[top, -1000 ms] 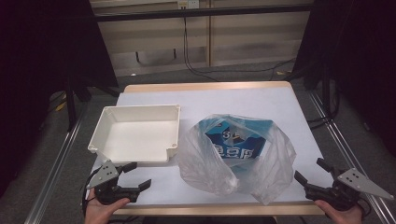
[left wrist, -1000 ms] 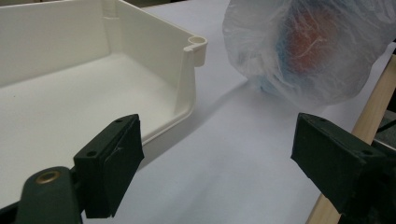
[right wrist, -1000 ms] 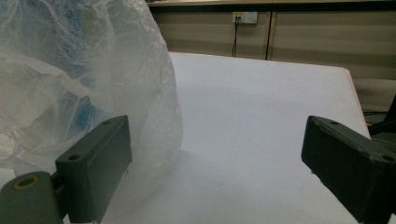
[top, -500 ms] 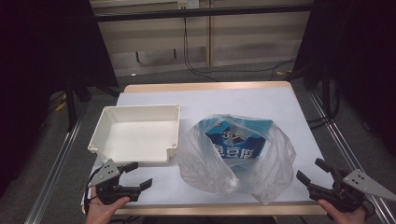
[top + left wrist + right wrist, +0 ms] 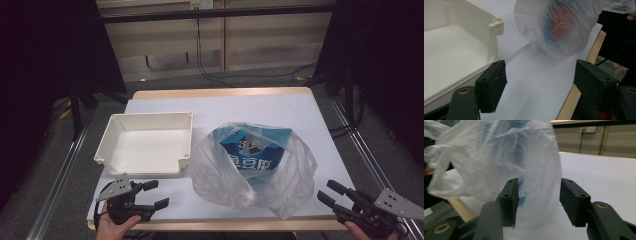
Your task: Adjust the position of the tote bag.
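While the bag [image 5: 252, 170] sits mid-surface beside the tray [image 5: 145, 145], both claws, left [image 5: 150, 194] and right [image 5: 334, 194], wait released and empty at the near edge, jaws just narrowing, seemingly poised to grasp it.

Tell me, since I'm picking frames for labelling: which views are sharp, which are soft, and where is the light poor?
High view: sharp and evenly lit on the table, dark at both sides. Left gripper view: the clear plastic bag is hazy and its contents smear into blue and orange, while the white tray is crisper. Right gripper view: the bag is soft and washed out.
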Tool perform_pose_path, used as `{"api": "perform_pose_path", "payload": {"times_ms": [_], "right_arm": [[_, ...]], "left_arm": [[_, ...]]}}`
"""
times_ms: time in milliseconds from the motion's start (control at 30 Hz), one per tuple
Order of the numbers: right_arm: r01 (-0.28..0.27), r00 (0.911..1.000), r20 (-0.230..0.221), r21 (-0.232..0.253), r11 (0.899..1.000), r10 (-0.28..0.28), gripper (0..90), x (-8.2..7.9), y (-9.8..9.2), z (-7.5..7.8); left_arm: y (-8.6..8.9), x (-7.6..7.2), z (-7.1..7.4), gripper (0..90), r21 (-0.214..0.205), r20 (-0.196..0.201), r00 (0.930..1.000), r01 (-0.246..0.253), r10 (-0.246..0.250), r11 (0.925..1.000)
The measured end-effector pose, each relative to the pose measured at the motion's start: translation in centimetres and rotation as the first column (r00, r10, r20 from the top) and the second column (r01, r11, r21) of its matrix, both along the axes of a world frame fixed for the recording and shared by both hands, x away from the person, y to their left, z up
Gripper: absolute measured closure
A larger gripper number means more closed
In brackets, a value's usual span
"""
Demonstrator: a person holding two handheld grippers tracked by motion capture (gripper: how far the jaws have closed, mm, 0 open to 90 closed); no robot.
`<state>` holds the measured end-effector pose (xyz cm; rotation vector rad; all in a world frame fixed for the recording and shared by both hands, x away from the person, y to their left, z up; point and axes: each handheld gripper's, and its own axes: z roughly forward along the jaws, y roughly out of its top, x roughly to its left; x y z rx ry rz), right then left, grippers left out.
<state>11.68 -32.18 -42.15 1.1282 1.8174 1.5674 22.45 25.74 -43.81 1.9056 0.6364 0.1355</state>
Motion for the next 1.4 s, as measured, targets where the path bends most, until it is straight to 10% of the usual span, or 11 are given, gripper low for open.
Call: {"api": "perform_pose_path", "payload": {"times_ms": [500, 1067, 1400], "right_arm": [[-0.125, 0.9921, 0.009, 0.021, 0.992, 0.125, 59.0, -2.9, 0.6, 1.6], [-0.342, 0.9397, -0.019, -0.008, 0.94, 0.342, 64.8, -2.2, 5.1, 3.3], [-0.358, 0.9322, -0.072, -0.048, 0.932, 0.355, 58.9, -1.0, 6.6, 3.1]], "left_arm": [[-0.4, -0.7, 0.6, 38.0, -0.01, 0.015, 0.998, 0.061, -0.061, 0.9981], [-1.0, -0.8, 0.7, 48.1, 0.007, 0.023, 0.9975, 0.066, -0.067, 0.9978], [-1.3, -0.9, 0.7, 49.7, 0.021, 0.026, 0.9962, 0.083, -0.084, 0.9963]]}}
